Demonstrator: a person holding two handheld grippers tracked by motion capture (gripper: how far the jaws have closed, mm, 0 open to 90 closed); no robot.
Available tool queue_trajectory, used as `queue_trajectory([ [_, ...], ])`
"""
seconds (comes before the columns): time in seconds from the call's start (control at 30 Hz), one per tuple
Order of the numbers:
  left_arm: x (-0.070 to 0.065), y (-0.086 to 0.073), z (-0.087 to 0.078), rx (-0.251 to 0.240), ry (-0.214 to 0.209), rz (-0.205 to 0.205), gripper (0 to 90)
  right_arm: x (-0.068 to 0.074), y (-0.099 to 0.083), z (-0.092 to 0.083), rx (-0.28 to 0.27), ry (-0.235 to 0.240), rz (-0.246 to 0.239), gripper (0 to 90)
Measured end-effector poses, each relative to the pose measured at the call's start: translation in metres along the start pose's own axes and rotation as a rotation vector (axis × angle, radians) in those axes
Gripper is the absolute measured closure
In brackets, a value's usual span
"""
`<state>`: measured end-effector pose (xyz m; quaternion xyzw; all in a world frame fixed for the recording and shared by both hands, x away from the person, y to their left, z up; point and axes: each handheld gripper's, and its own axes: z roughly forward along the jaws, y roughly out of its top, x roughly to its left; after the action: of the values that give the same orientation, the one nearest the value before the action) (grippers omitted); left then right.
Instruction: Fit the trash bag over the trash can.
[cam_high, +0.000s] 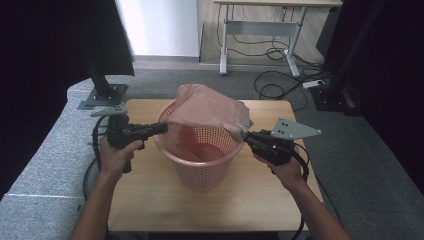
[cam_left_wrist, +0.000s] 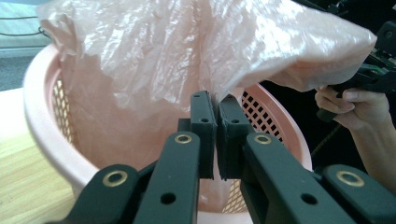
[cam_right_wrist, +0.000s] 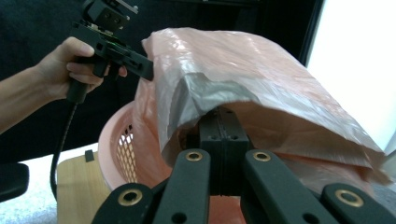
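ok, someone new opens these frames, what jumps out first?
A pink plastic bag stretched over a pink mesh basket in the middle of the wooden table. The left hand-held gripper pinches the bag's edge at the basket's left rim, and the right hand-held gripper is shut on the opposite edge, holding it lifted above the right rim.
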<state>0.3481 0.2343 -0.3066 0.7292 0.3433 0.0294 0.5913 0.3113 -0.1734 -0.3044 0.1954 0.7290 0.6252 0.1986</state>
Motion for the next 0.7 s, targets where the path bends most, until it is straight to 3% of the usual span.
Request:
queue_trajectory([
  [0.4, 0.007, 0.001, -0.007, -0.037, 0.019, -0.003, 89.2, -0.018, -0.001, -0.013, 0.026, -0.058, 0.017, 90.0],
  [0.7, 0.011, 0.004, -0.013, -0.078, -0.016, -0.012, 89.5, -0.033, -0.007, -0.025, 0.019, -0.107, 0.044, 90.0],
])
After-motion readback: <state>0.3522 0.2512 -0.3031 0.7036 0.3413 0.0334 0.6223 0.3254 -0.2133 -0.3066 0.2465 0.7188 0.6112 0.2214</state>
